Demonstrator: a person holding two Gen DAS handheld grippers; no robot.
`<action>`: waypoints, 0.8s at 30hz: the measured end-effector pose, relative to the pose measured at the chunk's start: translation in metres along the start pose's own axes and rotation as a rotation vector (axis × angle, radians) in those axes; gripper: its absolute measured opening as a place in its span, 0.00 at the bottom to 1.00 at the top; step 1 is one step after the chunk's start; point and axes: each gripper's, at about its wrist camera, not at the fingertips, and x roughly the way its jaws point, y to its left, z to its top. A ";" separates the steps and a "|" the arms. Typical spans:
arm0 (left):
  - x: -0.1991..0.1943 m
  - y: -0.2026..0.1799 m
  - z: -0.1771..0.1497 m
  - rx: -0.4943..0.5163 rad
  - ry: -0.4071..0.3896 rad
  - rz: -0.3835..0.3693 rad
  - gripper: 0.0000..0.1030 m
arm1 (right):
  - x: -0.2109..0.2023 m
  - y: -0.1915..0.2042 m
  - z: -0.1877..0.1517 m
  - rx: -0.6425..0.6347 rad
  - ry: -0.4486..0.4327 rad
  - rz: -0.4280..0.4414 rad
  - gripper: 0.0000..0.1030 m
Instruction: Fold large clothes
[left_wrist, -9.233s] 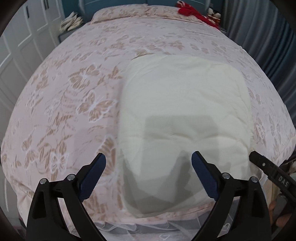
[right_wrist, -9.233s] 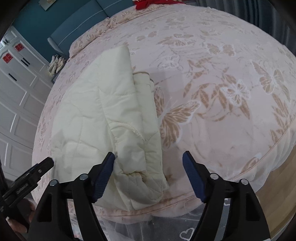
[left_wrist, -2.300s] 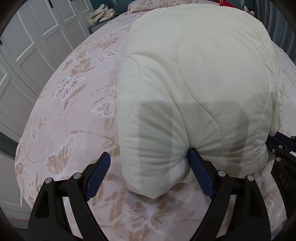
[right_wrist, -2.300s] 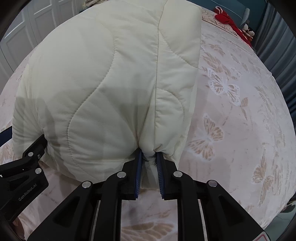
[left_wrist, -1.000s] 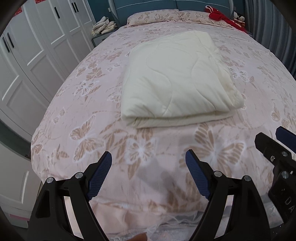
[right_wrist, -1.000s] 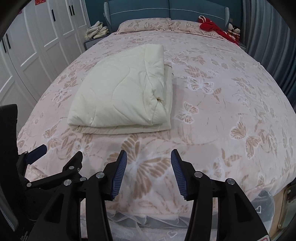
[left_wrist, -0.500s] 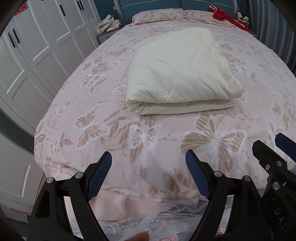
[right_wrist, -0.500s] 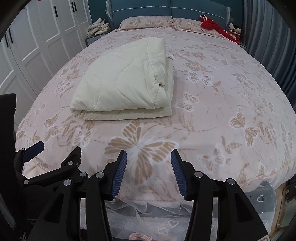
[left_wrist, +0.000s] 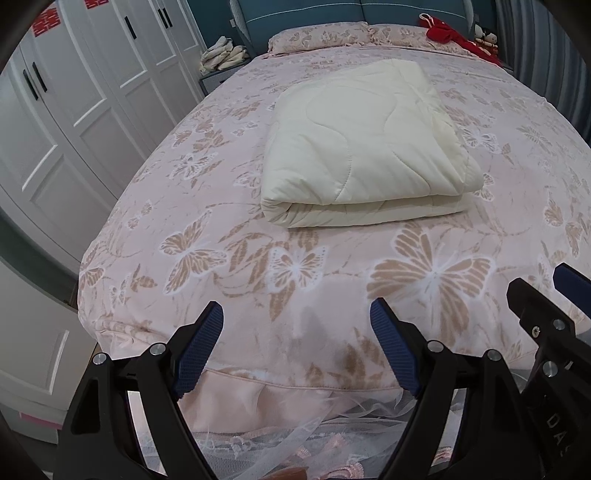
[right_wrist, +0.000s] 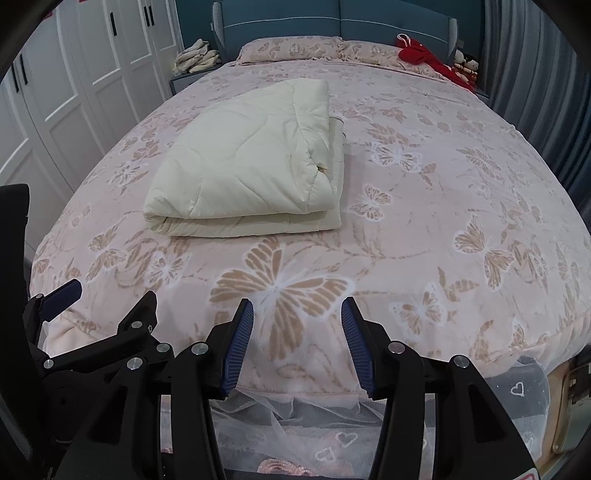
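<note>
A cream quilted comforter (left_wrist: 365, 147) lies folded on the bed (left_wrist: 229, 236), a thick rectangular bundle with wavy stitch lines running across its top panel. In the left wrist view it sits at about 12 o'clock from the grippers, near the middle of the mattress and well apart from the foot edge. Its near side shows two stacked layers with a rounded fold at the 9 o'clock end, where the padding puckers into small creases. In the right wrist view the same bundle (right_wrist: 251, 166) sits toward 11 o'clock, and its 3 o'clock edge shows the folded layers meeting loosely, with a small dark gap between them. The fabric looks smooth and puffy and carries no pattern.

The bedspread is pink with tan and white butterflies. A white lace skirt (right_wrist: 317, 424) hangs below the foot edge.

The left gripper (left_wrist: 295, 347) hovers over the foot of the bed with its blue-padded jaws spread wide and nothing between them. The right gripper (right_wrist: 297, 343) hangs beside it, jaws about half apart, also holding nothing; only the butterfly print shows in the gap.

At 12 o'clock stand a teal headboard (right_wrist: 332, 22) and patterned pillows (right_wrist: 291, 46). A red cloth (right_wrist: 424, 55) lies toward 1 o'clock, and white wardrobe doors (left_wrist: 74, 110) fill the 9 to 10 o'clock side.
</note>
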 end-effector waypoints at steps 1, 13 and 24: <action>0.000 0.000 0.000 -0.001 0.000 -0.001 0.77 | 0.000 0.000 0.000 -0.001 -0.002 -0.001 0.48; -0.005 -0.002 0.000 0.006 -0.013 0.012 0.77 | -0.005 -0.001 0.000 -0.004 -0.013 -0.011 0.48; -0.006 -0.002 0.000 0.001 -0.012 0.010 0.76 | -0.005 -0.002 0.000 -0.004 -0.014 -0.013 0.48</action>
